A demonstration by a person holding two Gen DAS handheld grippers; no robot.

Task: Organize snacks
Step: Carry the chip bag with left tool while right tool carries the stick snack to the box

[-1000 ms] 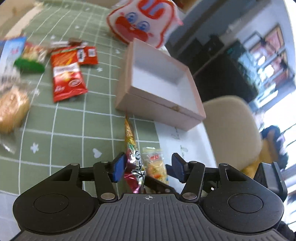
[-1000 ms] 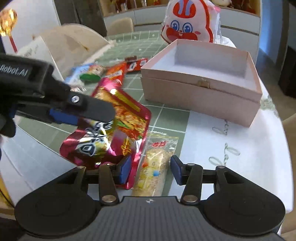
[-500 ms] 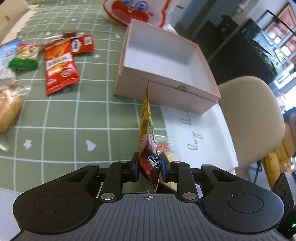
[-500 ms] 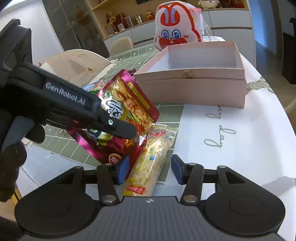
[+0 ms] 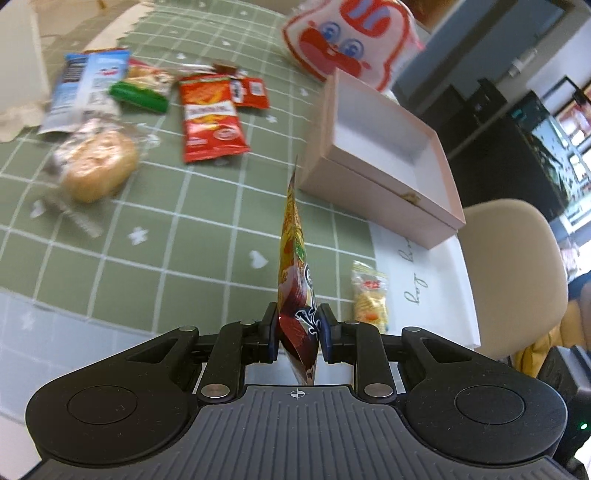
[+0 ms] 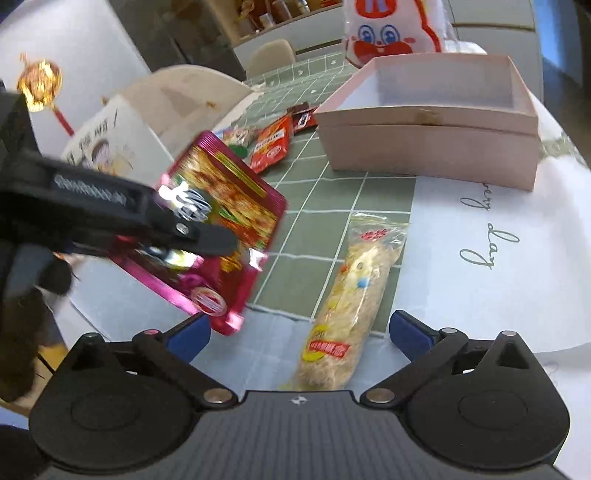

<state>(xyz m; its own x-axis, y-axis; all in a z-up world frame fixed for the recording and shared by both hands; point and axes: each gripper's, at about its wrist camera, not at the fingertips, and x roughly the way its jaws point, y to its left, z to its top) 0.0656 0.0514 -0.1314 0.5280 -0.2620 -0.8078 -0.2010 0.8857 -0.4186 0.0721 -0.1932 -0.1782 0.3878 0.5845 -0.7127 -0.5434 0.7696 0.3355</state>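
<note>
My left gripper (image 5: 297,332) is shut on a magenta foil snack bag (image 5: 295,266), held edge-on above the table; the right wrist view shows the bag's face (image 6: 225,214) lifted off the cloth. My right gripper (image 6: 299,328) is wide open, with a long yellow cracker packet (image 6: 354,295) lying on the table between its fingers. The same packet shows in the left wrist view (image 5: 370,295). An open, empty pink box (image 5: 388,147) stands ahead, also in the right wrist view (image 6: 432,129).
Red snack packs (image 5: 208,118), a wrapped bun (image 5: 98,162), a blue packet (image 5: 86,88) and a green one (image 5: 142,92) lie on the green checked cloth (image 5: 184,240). A rabbit-face bag (image 6: 391,33) stands behind the box. A beige chair (image 5: 513,273) sits at the table's right edge.
My left gripper closed on the magenta bag and lifted it off the table, leaving the cracker packet lying alone. My right gripper opened wider around the packet.
</note>
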